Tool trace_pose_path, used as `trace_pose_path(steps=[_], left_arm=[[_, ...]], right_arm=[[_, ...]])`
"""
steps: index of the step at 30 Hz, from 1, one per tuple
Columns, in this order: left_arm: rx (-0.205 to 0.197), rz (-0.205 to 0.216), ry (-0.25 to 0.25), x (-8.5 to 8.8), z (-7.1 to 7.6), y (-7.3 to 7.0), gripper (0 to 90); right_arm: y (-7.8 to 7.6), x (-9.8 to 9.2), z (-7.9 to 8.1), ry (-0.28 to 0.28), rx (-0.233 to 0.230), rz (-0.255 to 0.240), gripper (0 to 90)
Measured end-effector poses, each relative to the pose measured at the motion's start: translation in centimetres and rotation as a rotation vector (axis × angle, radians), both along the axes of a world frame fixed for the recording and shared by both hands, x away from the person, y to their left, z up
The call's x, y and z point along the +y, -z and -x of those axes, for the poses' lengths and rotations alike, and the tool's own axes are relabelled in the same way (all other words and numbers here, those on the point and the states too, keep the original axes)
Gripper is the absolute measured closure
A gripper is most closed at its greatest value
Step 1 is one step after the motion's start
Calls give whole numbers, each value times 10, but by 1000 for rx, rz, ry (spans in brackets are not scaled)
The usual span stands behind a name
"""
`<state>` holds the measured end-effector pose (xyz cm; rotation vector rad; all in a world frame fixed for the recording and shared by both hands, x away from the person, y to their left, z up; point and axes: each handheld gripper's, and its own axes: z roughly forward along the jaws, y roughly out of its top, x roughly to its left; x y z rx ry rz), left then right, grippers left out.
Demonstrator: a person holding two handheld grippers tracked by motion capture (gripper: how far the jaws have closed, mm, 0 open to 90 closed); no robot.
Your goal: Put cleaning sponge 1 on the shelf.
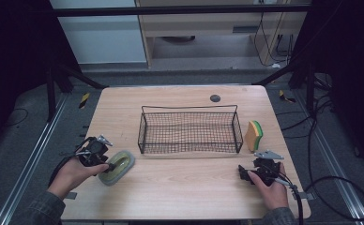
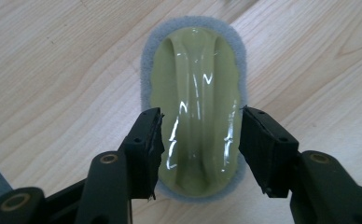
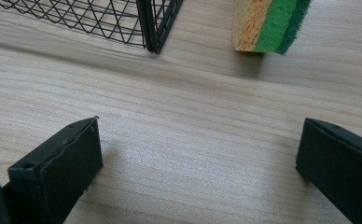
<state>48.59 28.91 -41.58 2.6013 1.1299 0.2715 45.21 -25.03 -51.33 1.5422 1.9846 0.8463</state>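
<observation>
Pale green scrubber (image 2: 195, 107) with grey sponge pad and glossy arched handle; lying flat, handle up, left of wire basket (image 1: 190, 129).

Black hand-held gripper (image 1: 109, 166) in each hand, brass screws, grey three-cornered plates, trailing cables, dark sleeves

pale green scrubber (image 2: 195, 107), black basket (image 1: 190, 128)
</observation>
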Motion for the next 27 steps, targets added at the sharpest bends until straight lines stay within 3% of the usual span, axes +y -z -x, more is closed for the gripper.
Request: trace_pose_path(steps=[2,13,20,23,27], left_arm=[[21,17,-4,-1,-4,3,489],[53,-11,8,-4,-17,9,565],[76,1,7,-3,-22,14,618],[75,-4,25,-4,-23,14,703],[43,-13,45,-5,-20,7,708]], right_arm=[[0,0,0,-1,-1,1,6],[0,0,0,-10,2,1,6],[0,0,0,-12,4,-1,6],[0,0,1,-12,5,-1,6],[0,0,1,-13,5,-2,6]])
